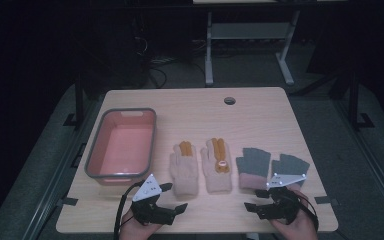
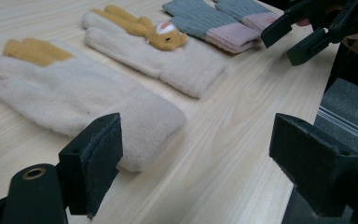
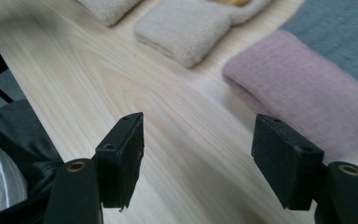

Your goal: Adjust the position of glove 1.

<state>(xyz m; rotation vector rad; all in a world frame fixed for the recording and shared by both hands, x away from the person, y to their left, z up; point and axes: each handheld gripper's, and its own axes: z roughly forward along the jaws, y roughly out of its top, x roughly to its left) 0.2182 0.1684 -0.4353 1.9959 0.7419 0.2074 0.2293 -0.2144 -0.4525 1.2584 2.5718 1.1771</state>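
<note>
left gripper (image 1: 172, 197) at near table edge, jaws released, nothing between them. plain beige glove (image 2: 74, 100) lies just ahead of jaws, toward their left, cuff end nearest, long axis running away from jaws. left hand is nearer to it. beige glove with orange animal (image 2: 154, 51) next, farther ahead. right gripper (image 1: 252, 200) jaws also released, empty; pink cuff of grey glove (image 3: 303, 88) ahead, toward right jaw, not touching. second grey glove (image 1: 291, 165) beside it. pink bin (image 1: 122, 142) beyond left gripper, nothing inside.

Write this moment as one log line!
left hand-held gripper: open, empty | right hand-held gripper: open, empty | four gloves: flat on table | pink bin: empty
</note>
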